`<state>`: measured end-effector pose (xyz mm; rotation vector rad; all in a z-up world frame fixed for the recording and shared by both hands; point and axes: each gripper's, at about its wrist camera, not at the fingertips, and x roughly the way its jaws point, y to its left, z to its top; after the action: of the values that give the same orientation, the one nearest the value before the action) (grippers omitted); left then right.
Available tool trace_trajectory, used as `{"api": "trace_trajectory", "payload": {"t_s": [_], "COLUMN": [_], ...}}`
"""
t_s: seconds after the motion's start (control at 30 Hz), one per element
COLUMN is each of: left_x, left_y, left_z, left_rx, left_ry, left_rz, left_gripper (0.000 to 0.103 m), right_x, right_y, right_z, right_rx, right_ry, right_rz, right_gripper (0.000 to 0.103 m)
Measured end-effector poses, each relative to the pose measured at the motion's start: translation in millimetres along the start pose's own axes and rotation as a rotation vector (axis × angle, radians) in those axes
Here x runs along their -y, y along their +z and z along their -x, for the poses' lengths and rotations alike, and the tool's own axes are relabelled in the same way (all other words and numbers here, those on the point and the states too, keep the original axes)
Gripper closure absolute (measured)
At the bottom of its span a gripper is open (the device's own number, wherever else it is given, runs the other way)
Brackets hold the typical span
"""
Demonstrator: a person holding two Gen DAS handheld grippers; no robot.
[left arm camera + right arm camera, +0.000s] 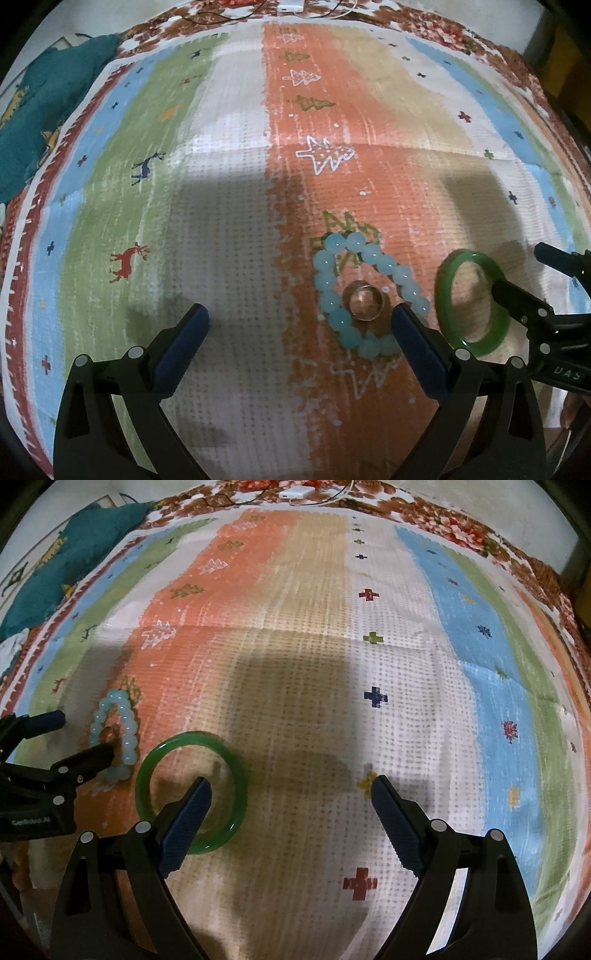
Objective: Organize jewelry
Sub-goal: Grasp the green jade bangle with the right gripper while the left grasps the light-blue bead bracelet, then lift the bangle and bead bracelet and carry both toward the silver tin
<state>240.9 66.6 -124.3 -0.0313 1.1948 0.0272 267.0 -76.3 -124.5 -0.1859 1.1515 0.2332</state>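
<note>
Striped cloth (229, 155), printed with reindeer, trees and small crosses, covers the whole surface beneath us. At its far left corner lies a teal cushion (44, 110). Our left gripper (301, 314) points steeply down with its jaws wide apart and empty. Our right gripper (291, 786) is likewise spread wide, gripping nothing, its left finger (188, 819) over a green bangle (236, 771) lying flat. Just left of the bangle rests a pale blue bead bracelet (332, 302), and inside that loop sits a small metallic ring (364, 303).
</note>
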Motion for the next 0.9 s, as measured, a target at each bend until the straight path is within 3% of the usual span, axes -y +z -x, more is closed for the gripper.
{"api": "trace_trajectory", "payload": {"t_s": [0.23, 0.3, 0.43, 0.53, 0.57, 0.63, 0.7, 0.9], "left_x": [1.0, 0.8, -1.1, -4.9, -7.1, -10.5, -12.0, -13.3], "left_y": [-2.3, -4.4, -7.1, -6.9, -6.7, -6.4, -6.5, -6.6], "left_z": [-1.7, -1.5, -1.0, 1.0, 1.8, 2.8, 2.9, 4.9], "left_rx": [0.008, 0.005, -0.013, -0.019, -0.018, -0.016, -0.020, -0.013], "left_ry": [0.003, 0.002, -0.013, -0.022, -0.018, -0.020, -0.022, -0.026], "left_rz": [-0.048, -0.065, -0.077, -0.077, -0.073, -0.068, -0.073, -0.077], "left_gripper": [0.006, 0.007, 0.017, 0.032, 0.044, 0.062, 0.090, 0.092], "right_x": [-1.0, -0.7, -5.0, -8.6, -8.8, -8.8, -9.2, -8.3], "right_y": [-1.3, -0.7, -1.5, -2.1, -2.8, -3.3, -4.3, -4.8], "right_z": [-7.9, -6.4, -3.7, -3.8, -3.5, -3.5, -3.2, -0.8], "right_rx": [-0.018, -0.020, -0.033, -0.049, -0.053, -0.058, -0.056, -0.049], "right_ry": [0.000, -0.001, 0.019, 0.054, 0.064, 0.081, 0.082, 0.087], "right_rz": [0.007, 0.009, 0.035, 0.048, 0.046, 0.040, 0.042, 0.041], "right_gripper": [0.018, 0.036, 0.059, 0.081, 0.088, 0.093, 0.094, 0.095]}}
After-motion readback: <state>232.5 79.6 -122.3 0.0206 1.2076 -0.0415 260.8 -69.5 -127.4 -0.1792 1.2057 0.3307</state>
